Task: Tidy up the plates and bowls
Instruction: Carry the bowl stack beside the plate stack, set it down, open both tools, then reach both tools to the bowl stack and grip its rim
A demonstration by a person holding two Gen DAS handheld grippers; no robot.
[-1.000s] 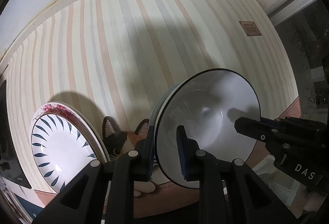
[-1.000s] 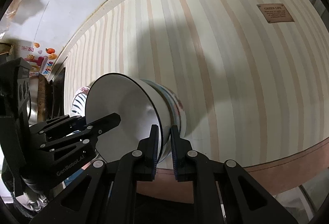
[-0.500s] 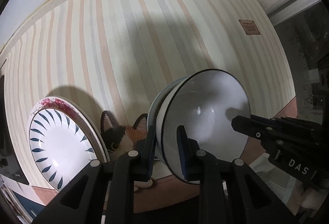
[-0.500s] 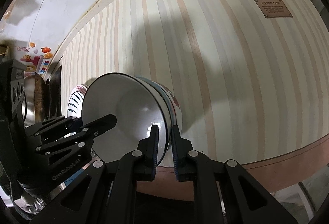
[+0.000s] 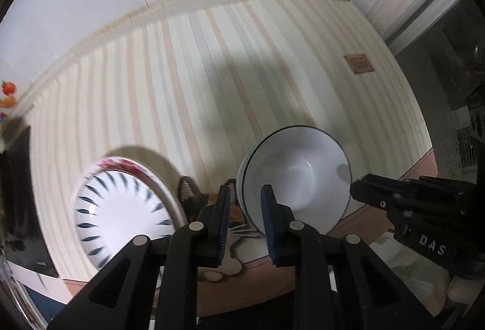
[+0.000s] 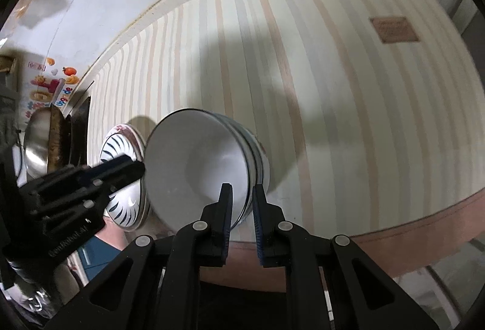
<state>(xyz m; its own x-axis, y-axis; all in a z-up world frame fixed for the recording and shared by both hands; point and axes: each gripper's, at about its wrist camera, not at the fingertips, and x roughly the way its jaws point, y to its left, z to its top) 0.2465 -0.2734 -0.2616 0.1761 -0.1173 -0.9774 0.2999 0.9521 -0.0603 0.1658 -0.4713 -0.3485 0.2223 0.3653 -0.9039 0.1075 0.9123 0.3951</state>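
Observation:
A white bowl with a thin dark rim [image 5: 297, 175] sits nested on top of a stack of bowls on the striped mat [image 5: 212, 81]. It also shows in the right wrist view [image 6: 197, 169]. My left gripper [image 5: 244, 223] is open, its fingers drawn back from the bowl's near rim and holding nothing. My right gripper [image 6: 242, 214] has its fingers on either side of the bowl's rim with a small gap. A white plate with dark blue leaf marks [image 5: 121, 211] lies on a floral-rimmed plate to the left, and shows in the right wrist view [image 6: 121, 202].
A cat-patterned item [image 5: 209, 202] lies between the plates and the bowls. A brown label [image 6: 394, 29] sits far right on the mat. Pans and a metal bowl [image 6: 39, 148] stand at the left edge. The mat's brown border [image 6: 424, 220] runs along the near side.
My left gripper has let go of the bowl's rim and pulled back and up. The bowl now rests lower on the stack. My right gripper's fingers have parted slightly around the rim.

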